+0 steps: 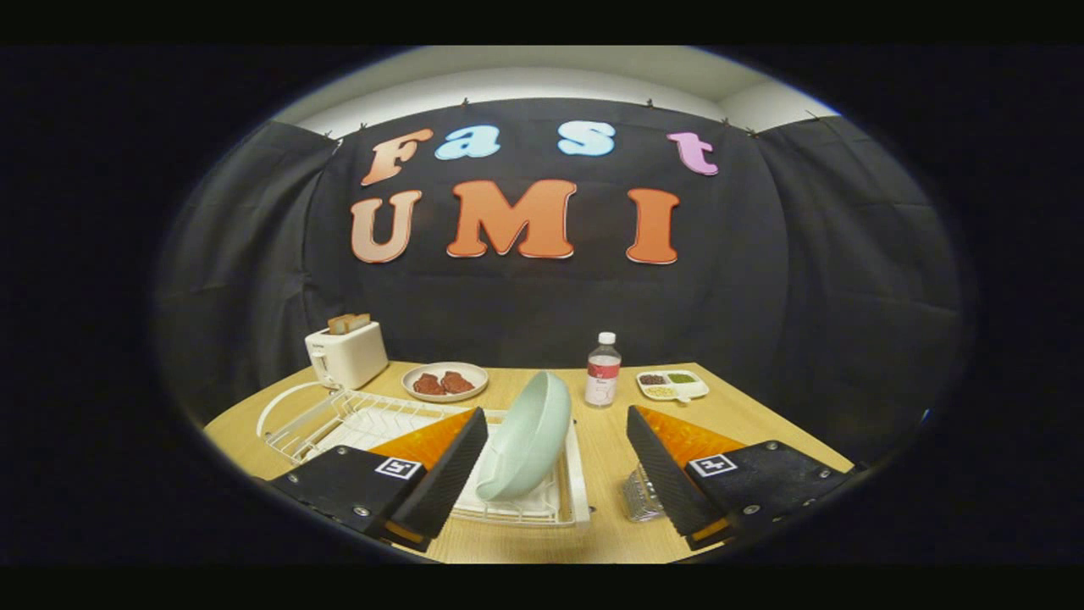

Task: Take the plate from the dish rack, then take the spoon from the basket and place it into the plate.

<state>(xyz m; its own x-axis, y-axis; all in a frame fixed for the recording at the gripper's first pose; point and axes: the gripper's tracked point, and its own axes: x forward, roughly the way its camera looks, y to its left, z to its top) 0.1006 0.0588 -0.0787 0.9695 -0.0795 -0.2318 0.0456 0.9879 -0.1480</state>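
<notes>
Jaws wide apart, holding nothing; gripper [555, 474] hangs over the near end of the rack [373, 424]. Plate [527, 436], pale green, stands on edge in the rack, leaning, between the fingers and touching neither. Beside the rack, behind one finger, a wire basket [641, 496] partly hidden; spoon cannot be made out. Beyond the rack: toaster [345, 354] with bread, dish [445, 381] with two brown pieces, bottle [603, 369], divided tray [672, 385]. All on a wooden table [610, 449].

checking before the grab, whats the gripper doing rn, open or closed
gripper: open, holding nothing; the plate stands on edge in the dish rack between its fingers, untouched.
</notes>
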